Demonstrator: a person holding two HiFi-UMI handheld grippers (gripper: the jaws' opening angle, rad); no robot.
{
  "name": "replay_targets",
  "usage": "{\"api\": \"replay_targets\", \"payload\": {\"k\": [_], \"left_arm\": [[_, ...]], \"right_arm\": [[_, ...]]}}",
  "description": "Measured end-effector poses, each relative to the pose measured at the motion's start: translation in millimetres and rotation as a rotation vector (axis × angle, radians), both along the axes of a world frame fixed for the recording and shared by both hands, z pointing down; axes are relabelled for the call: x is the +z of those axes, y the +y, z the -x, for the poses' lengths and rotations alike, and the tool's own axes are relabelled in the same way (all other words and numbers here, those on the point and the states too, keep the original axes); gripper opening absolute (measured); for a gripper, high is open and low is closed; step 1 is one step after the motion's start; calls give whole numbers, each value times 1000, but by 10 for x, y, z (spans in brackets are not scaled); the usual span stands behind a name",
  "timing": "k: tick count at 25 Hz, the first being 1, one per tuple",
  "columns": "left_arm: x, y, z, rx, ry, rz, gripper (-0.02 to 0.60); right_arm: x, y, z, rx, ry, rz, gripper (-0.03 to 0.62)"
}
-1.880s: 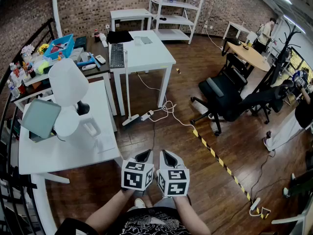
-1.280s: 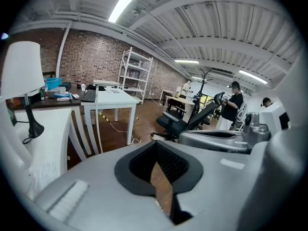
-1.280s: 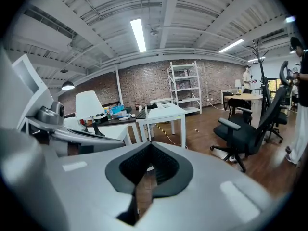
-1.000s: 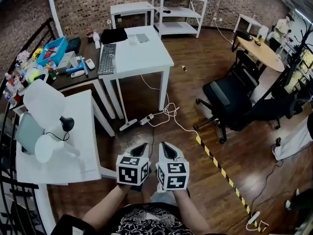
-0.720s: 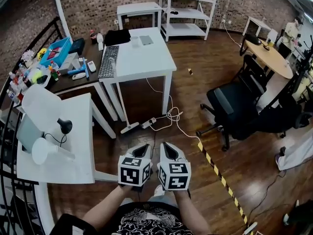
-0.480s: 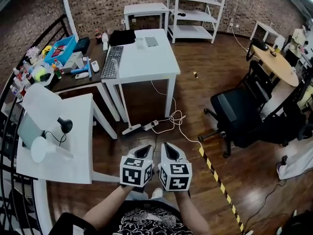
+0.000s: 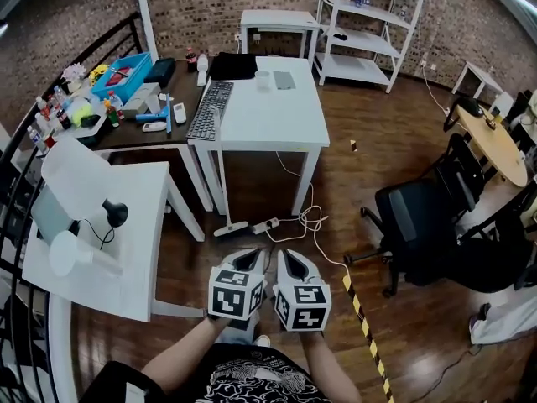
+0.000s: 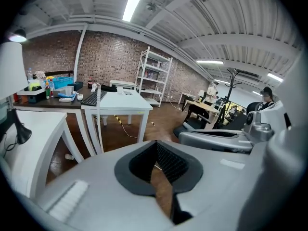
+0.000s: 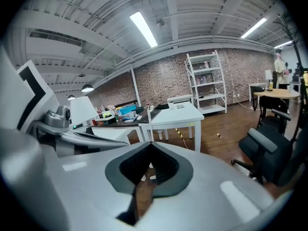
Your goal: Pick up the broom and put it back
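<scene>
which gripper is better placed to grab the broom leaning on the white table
Left, by a little. The left gripper and right gripper are both shut and empty, side by side, but the broom stands ahead and slightly left, nearer the left one.

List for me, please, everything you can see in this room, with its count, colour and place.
broom: one, white, leaning on middle table, head on floor
middle table: one, white, centre
keyboard: one, black, middle table's left edge
lamp: one, white shade, on near-left table
dark desk: one, cluttered, far left
shelving unit: one, white, back wall
office chair: one, black, right
round table: one, wooden, far right
power strip: one, white, floor by broom head
hazard tape: one strip, yellow-black, floor right
left gripper: one, grey, low centre, fingers shut, empty
right gripper: one, grey, beside it, fingers shut, empty
</scene>
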State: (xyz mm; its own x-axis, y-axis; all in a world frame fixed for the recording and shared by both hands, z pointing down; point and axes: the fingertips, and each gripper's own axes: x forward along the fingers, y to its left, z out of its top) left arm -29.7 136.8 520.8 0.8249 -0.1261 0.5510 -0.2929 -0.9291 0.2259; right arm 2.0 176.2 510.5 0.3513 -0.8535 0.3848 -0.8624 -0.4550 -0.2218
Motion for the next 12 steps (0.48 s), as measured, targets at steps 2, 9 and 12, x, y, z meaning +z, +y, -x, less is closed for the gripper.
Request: {"api": "replay_targets", "payload": {"k": [2,9,12], "left_arm": [[12,-131,-78,-21,6,5,5],[49,-716,-400,-71,19,7,6],[71,-992,-576,-89,28,19,6]], "right_arm": [[14,-145,-84,-23,3,4,0],[61,-760,-357,-94,-2,13,0],[54,-1032,-504,-120,7,25,0]]}}
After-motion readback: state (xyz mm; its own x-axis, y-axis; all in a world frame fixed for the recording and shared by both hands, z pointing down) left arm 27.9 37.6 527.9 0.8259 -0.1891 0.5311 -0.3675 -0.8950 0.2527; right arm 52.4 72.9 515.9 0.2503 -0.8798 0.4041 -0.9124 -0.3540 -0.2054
